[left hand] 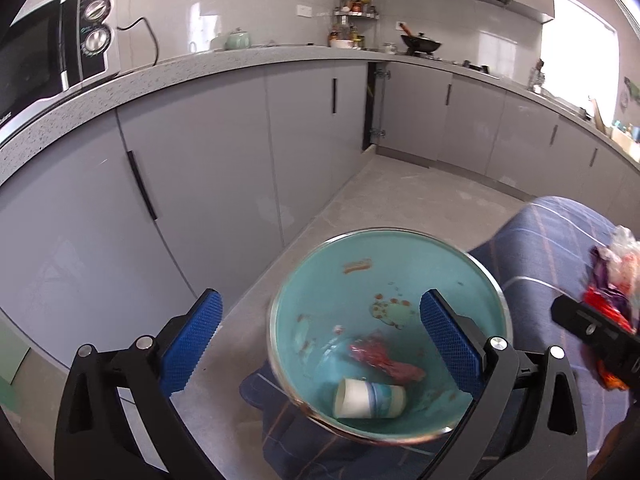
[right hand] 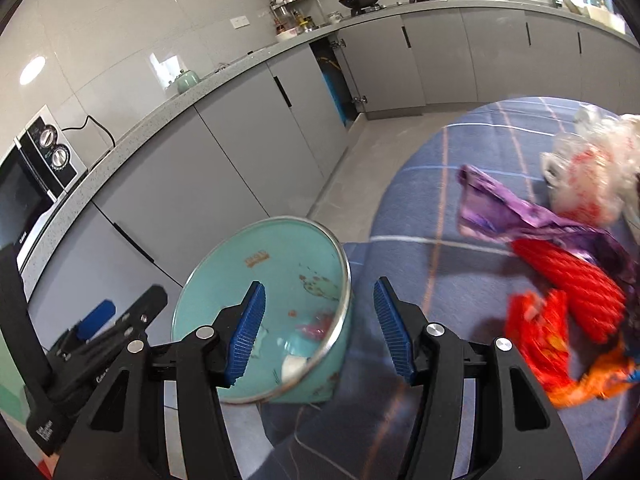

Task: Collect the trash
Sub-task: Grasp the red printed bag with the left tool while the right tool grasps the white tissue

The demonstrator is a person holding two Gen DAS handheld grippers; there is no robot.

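Both grippers are hanging with jaws spread, empty. The wrapper pile is lying on the bench, right of the right gripper, nearer it than the left gripper, which is hovering over the teal bin.

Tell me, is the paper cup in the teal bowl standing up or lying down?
Lying down: the white paper cup rests on its side at the bottom of the teal metal-rimmed bowl.

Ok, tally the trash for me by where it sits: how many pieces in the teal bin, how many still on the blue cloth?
In the teal bin: 2 (paper cup, pink wrapper)
On the blue cloth: 4 (white plastic bag, purple wrapper, red wrapper, orange wrapper)
Total: 6
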